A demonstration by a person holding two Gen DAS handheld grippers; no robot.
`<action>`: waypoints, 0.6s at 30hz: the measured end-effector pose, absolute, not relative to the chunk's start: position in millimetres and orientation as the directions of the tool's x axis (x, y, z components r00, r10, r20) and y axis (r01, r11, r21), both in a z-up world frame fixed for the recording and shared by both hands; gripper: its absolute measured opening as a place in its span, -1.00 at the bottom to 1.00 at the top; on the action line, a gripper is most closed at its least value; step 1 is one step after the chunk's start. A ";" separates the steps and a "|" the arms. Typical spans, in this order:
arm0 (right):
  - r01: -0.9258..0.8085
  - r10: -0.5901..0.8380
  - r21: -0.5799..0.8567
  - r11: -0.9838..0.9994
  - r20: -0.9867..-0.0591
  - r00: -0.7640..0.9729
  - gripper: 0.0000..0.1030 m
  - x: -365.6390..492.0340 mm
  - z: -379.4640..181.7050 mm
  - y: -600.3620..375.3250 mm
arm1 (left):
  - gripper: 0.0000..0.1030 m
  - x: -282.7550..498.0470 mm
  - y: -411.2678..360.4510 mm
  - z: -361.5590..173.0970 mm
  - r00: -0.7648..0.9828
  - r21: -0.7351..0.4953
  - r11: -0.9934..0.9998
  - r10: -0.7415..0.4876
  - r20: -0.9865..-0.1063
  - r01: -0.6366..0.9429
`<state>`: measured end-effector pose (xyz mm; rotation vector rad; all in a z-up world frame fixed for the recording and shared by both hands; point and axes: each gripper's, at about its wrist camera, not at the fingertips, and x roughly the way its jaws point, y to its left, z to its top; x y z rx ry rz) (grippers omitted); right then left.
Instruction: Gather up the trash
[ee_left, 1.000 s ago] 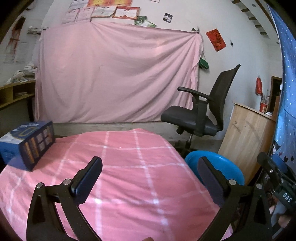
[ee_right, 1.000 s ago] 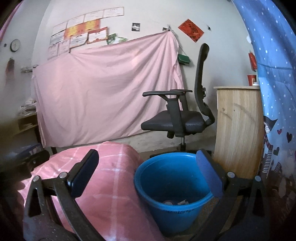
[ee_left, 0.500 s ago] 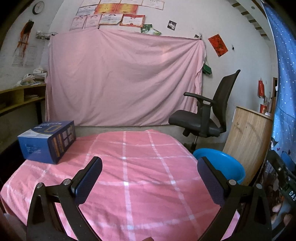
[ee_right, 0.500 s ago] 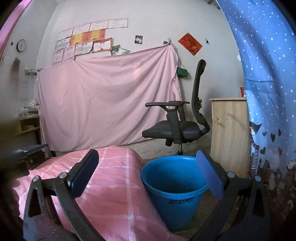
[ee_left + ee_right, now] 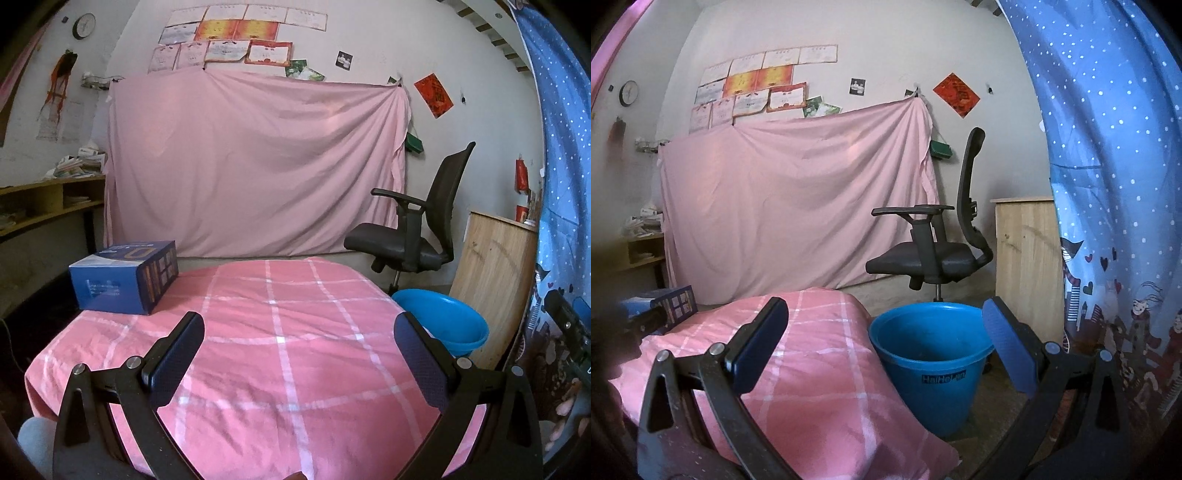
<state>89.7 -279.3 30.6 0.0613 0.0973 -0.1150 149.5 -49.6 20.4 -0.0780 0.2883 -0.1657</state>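
Observation:
A blue plastic bucket [image 5: 929, 363] stands on the floor to the right of a table with a pink checked cloth [image 5: 288, 350]. It also shows in the left wrist view [image 5: 443, 321]. Its inside is hidden from here. My left gripper [image 5: 299, 354] is open and empty above the near part of the table. My right gripper [image 5: 886, 343] is open and empty, raised off the table's right edge, in front of the bucket. No loose trash shows on the cloth.
A blue cardboard box [image 5: 125, 275] sits on the table's far left corner. A black office chair [image 5: 413, 236] and a wooden cabinet [image 5: 495, 280] stand behind the bucket. A blue dotted curtain [image 5: 1108, 184] hangs at the right.
Both grippers have lifted and pulled back. The left view now takes in the whole table and box. The right view no longer looks down into the bucket.

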 end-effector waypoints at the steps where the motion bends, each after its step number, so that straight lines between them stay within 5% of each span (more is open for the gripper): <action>1: 0.116 -0.110 0.056 0.992 -0.102 0.989 1.00 86.0 31.2 -276.9 | 0.95 146.2 -47.9 20.6 0.946 -0.103 0.983 -0.175 -0.274 0.152; 18: 0.054 -0.048 0.029 0.998 -0.168 0.985 1.00 44.0 22.3 -230.4 | 0.95 88.2 -10.3 12.6 0.953 -0.119 0.985 -0.152 -0.261 0.124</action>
